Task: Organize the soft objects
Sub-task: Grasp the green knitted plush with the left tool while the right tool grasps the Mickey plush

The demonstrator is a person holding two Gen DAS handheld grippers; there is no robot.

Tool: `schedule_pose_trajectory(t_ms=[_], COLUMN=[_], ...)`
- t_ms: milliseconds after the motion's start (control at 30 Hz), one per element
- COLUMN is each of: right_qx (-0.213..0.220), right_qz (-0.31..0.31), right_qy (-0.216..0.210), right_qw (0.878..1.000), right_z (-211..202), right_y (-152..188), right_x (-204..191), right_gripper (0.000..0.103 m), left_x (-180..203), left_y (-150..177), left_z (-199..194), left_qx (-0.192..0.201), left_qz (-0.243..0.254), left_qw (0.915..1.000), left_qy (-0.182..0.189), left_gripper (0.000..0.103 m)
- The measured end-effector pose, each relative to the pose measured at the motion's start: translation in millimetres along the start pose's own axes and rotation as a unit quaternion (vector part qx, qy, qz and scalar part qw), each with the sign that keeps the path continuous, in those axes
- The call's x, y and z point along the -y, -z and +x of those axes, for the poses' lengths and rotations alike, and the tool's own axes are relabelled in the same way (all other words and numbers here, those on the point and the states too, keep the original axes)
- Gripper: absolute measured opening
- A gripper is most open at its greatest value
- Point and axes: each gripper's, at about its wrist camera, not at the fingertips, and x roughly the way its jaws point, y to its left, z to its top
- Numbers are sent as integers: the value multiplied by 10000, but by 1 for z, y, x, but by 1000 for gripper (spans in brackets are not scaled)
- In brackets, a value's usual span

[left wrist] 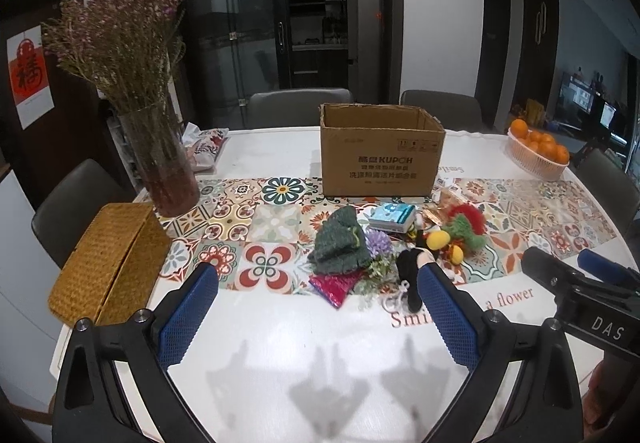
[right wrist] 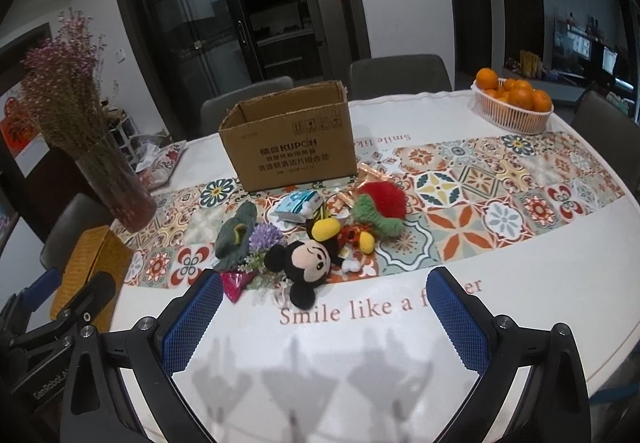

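Both claws hover spread and empty over the white table (right wrist: 520, 283): left gripper (left wrist: 320, 283), right gripper (right wrist: 324, 287). At twelve o'clock stands the open brown cardboard box (right wrist: 288, 147). Just short of it lie the black-eared mouse plush (right wrist: 308, 263), a folded green knitted cloth (left wrist: 338, 243) and a red-and-green fluffy toy (right wrist: 380, 207).
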Motion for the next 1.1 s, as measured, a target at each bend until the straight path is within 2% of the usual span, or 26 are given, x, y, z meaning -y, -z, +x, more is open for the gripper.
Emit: schedule_pose_trajectory(t_ms=[233,600,733,1100], right_qx=[-455,-1009,-1208,-1664], right_qz=[189,597,946,1851], right_qy=[-39,42,90,-181], right_qw=[9988,9931,9881,9684], right_z=[45,106,126,173], right_y=[-9,-18,-15,-4], right_x=[-7,-16,-14,-7], right_gripper=[103,100,96,88], left_x=[-8,-22,-24,-21], left_y=[-15,-30,-33,-34], left_z=[43,116,140,197], left_qx=[-265,-901,-1093,-1503], left_qz=[10,64,158,311], left_qw=[9995,9929,9895,9770], left_qy=[140,774,938,1482], left_gripper=[97,92,92,92])
